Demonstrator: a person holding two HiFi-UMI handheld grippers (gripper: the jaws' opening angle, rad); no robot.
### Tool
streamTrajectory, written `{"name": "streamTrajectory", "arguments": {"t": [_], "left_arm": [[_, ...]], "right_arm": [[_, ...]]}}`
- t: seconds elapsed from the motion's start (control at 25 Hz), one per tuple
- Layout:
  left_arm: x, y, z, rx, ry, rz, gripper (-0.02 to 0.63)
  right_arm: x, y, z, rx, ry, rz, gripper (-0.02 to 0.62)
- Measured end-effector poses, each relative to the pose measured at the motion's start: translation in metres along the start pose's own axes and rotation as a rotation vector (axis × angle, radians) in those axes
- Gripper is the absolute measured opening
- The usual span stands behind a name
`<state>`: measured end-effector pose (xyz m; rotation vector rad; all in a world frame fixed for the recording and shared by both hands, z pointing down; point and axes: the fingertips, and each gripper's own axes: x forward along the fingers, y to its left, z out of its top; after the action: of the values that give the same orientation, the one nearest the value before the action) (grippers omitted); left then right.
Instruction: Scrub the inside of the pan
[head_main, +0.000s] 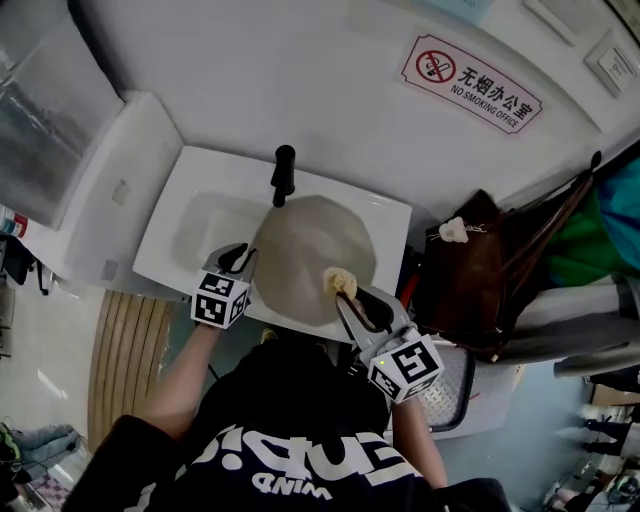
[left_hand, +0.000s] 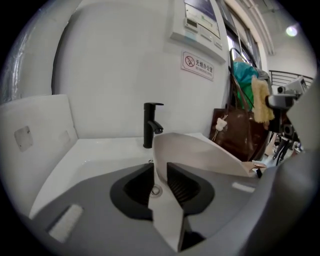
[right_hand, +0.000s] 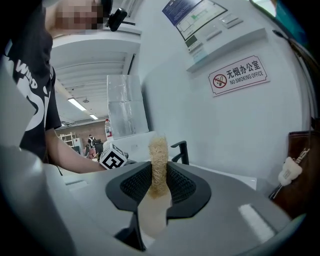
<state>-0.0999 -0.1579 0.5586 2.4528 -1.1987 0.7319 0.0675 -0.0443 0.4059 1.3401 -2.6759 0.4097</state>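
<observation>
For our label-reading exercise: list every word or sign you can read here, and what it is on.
"无烟办公室 NO SMOKING OFFICE": wall sign.
"WIND": shirt, upside down; its larger print is unclear.
Wall panel: print too small to read.

Evenly, softly lit, bright on the white wall (head_main: 300, 90) and sink (head_main: 175, 235), flat on the pale pan (head_main: 310, 255), with only faint shadows. Lit from above by ceiling strips (right_hand: 80, 104) far off in the right gripper view and a glaring lamp (left_hand: 291, 31) in the left one. Heavily bowed toward the edges, dark-cornered in both gripper views, blurred in the near foreground there.
</observation>
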Motion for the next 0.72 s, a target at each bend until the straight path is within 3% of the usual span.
{"name": "streamTrajectory", "arguments": {"t": [0.48, 0.72], "left_arm": [[0.003, 0.004, -0.001, -0.051, 0.006, -0.012, 0.054], [0.002, 0.002, 0.0, -0.056, 0.003, -0.018, 0.055]], "right_arm": [[0.027, 0.002, -0.019, -0.032, 0.081, 0.028, 0.094], [0.08, 0.012, -0.035, -0.073, 0.182, 0.13, 0.093]]}}
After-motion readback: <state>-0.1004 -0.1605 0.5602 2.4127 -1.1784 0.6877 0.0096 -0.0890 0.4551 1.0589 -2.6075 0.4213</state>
